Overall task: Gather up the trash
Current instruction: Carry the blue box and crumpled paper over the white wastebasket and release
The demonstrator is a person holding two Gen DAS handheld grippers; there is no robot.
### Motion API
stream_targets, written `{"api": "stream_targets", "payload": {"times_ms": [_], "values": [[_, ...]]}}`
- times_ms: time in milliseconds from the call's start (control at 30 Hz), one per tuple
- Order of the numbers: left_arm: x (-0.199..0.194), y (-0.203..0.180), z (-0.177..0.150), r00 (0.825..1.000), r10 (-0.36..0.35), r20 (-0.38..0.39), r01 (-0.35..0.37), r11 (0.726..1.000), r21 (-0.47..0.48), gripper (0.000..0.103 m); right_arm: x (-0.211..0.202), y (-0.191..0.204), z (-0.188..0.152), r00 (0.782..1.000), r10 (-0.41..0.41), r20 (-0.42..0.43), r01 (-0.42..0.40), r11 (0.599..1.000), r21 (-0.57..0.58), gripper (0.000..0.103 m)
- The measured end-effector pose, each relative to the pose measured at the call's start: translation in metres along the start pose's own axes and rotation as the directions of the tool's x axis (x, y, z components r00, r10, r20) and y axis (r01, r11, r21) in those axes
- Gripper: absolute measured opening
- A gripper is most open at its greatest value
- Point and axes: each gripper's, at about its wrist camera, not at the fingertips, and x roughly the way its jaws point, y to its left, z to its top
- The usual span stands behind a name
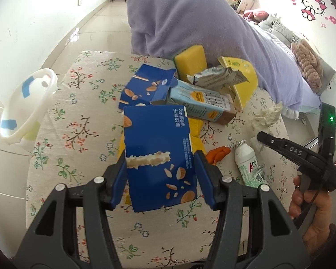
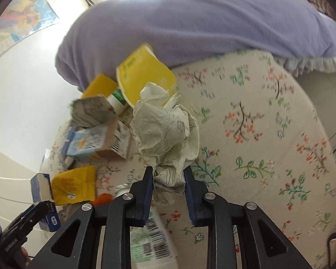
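Observation:
My left gripper is shut on a blue biscuit box, its blue pads pressing both sides and holding it above the floral tabletop. In the right wrist view this box shows at the lower left. My right gripper is shut on the lower part of a crumpled white paper, which fills the gap between its pads. A small white bottle lies under the right gripper. In the left wrist view the right gripper's finger reaches toward the paper.
A white basket stands beside the table's left edge. Further trash is piled at the back: another blue box, a light-blue carton, a yellow sponge, a yellow bowl, a silver wrapper. A purple blanket lies behind.

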Motion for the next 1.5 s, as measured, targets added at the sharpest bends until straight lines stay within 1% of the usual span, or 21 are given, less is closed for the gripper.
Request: {"api": "stream_targets", "payload": {"times_ms": [167, 300, 467, 733, 900, 1000, 1067, 1167, 1300, 1467, 1500], "values": [[-0.012, 0.010, 0.003, 1.000, -0.005, 0.025, 0.005, 1.000, -0.013, 0.058, -0.021, 0.020, 0.001, 0.999, 0.031, 0.035, -0.030, 0.999, -0.039, 0.027], [-0.021, 0.021, 0.003, 0.999, 0.004, 0.041, -0.003, 1.000, -0.029, 0.058, -0.024, 0.043, 0.000, 0.998, 0.052, 0.041, -0.049, 0.996, -0.078, 0.027], [-0.033, 0.044, 0.004, 0.998, 0.021, 0.063, -0.017, 0.998, -0.065, 0.058, -0.025, 0.074, -0.002, 0.996, 0.083, 0.035, -0.079, 0.990, -0.121, 0.027], [-0.054, 0.090, 0.003, 0.993, 0.065, 0.096, -0.052, 0.990, -0.131, 0.058, -0.012, 0.133, -0.011, 0.991, 0.131, 0.007, -0.127, 0.972, -0.199, 0.027], [-0.065, 0.129, 0.003, 0.989, 0.099, 0.112, -0.076, 0.978, -0.192, 0.058, -0.001, 0.168, -0.017, 0.988, 0.154, -0.016, -0.153, 0.960, -0.235, 0.027], [-0.069, 0.149, 0.004, 0.988, 0.108, 0.111, -0.081, 0.971, -0.224, 0.058, 0.009, 0.190, -0.021, 0.984, 0.175, -0.040, -0.179, 0.951, -0.251, 0.027], [-0.070, 0.163, 0.007, 0.989, 0.107, 0.098, -0.080, 0.966, -0.247, 0.058, 0.016, 0.207, -0.022, 0.981, 0.186, -0.060, -0.195, 0.944, -0.264, 0.027], [-0.075, 0.181, 0.015, 0.991, 0.108, 0.085, -0.081, 0.959, -0.273, 0.058, 0.031, 0.238, -0.024, 0.967, 0.227, -0.113, -0.250, 0.928, -0.275, 0.027], [-0.078, 0.200, 0.031, 0.989, 0.124, 0.085, -0.098, 0.959, -0.268, 0.058, 0.051, 0.277, -0.025, 0.948, 0.266, -0.176, -0.310, 0.898, -0.311, 0.027], [-0.060, 0.223, 0.037, 0.992, 0.110, 0.070, -0.087, 0.960, -0.266, 0.058, 0.084, 0.310, -0.026, 0.914, 0.318, -0.252, -0.388, 0.869, -0.308, 0.027], [-0.055, 0.228, 0.036, 0.992, 0.104, 0.072, -0.080, 0.958, -0.277, 0.058, 0.091, 0.318, -0.027, 0.911, 0.322, -0.258, -0.394, 0.865, -0.312, 0.027]]}}
